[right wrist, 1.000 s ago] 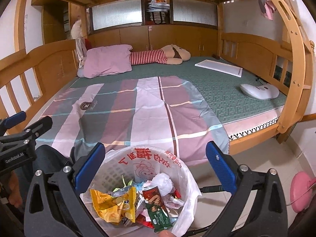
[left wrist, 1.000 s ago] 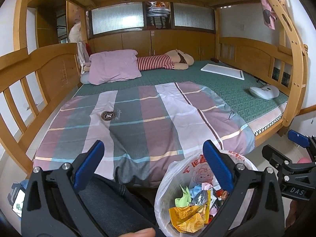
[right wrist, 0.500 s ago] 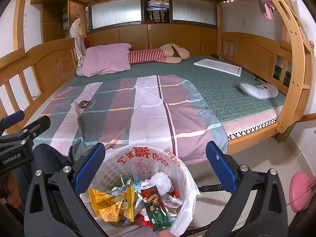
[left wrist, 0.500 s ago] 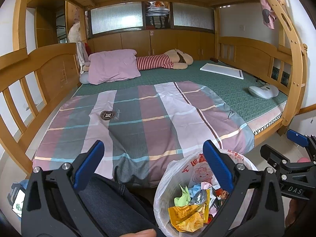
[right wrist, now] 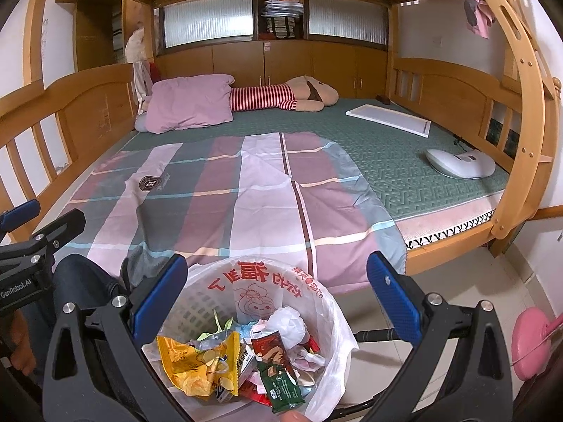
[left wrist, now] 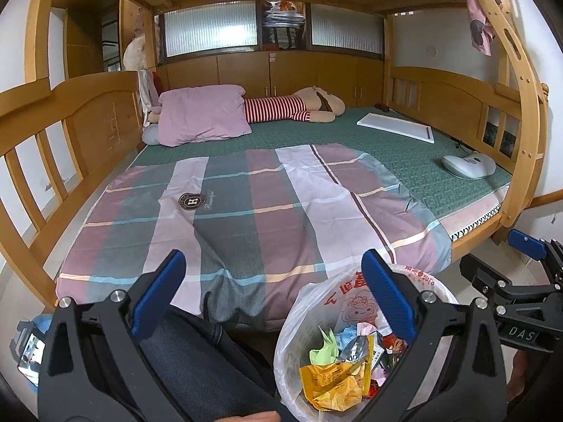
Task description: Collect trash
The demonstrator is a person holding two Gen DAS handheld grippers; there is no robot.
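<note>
Right wrist view is showing the lined trash basket sitting directly under the right gripper, jaws spread wide and empty, while the left gripper, also gaping, is hanging just left of it.

The right gripper hangs wide open over the bag-lined bin of wrappers, at the bed's foot edge.
</note>
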